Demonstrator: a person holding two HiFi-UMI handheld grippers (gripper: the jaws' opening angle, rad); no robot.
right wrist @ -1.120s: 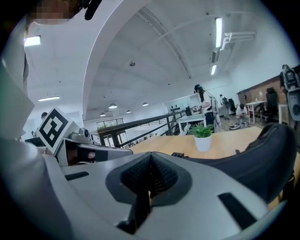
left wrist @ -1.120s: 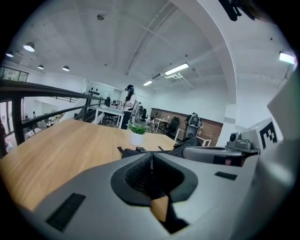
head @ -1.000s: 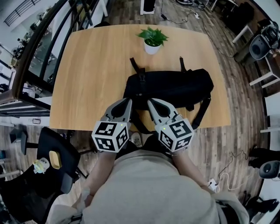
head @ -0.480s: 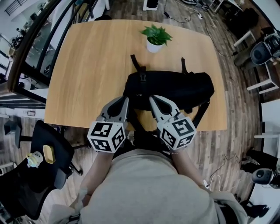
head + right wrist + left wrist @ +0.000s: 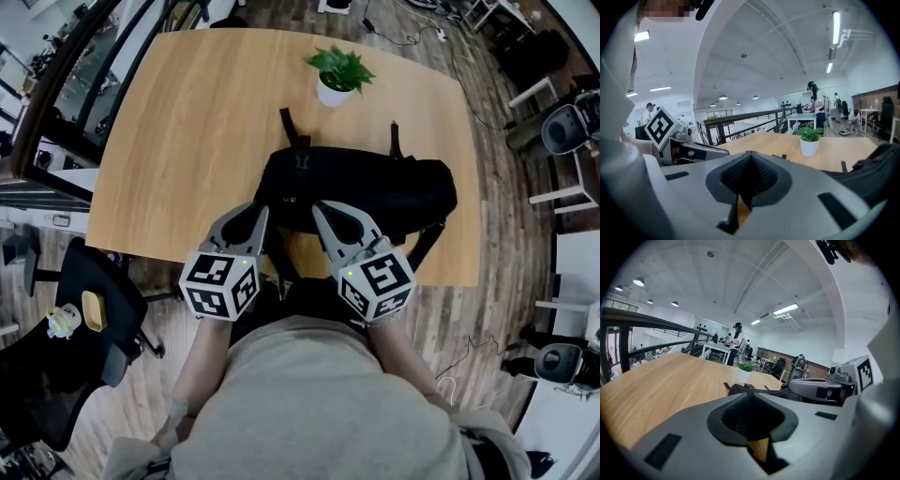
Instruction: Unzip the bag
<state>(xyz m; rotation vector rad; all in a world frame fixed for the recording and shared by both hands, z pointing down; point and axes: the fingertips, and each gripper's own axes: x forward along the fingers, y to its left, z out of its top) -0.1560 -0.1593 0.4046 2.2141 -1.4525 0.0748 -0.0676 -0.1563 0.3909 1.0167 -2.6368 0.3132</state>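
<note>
Both jaw pairs are pressed together with nothing between them. The left hand-held gripper [image 5: 253, 214] and the right hand-held gripper [image 5: 323, 210] sit side by side, tips at the near flank of the black bag [image 5: 375, 187]; whether they touch the cloth I cannot tell. The bag lies flat on the wooden counter [image 5: 187, 122], right of the middle and close to the near edge. Two straps [image 5: 292, 131] reach toward the potted plant [image 5: 338, 80], and another strap [image 5: 428, 244] droops over the near edge.

It looks soft and slack, and probably light. The fabric would likely bunch and slide under a pull unless one gripper pins it beside the zip while the other takes the small pull tab. No view shows that tab or the zip line clearly.

Room is generous to the left and across the far half of the counter, and the plant stands well apart. The near edge is close, though, so a tug toward the person could drag the bag off.
</note>
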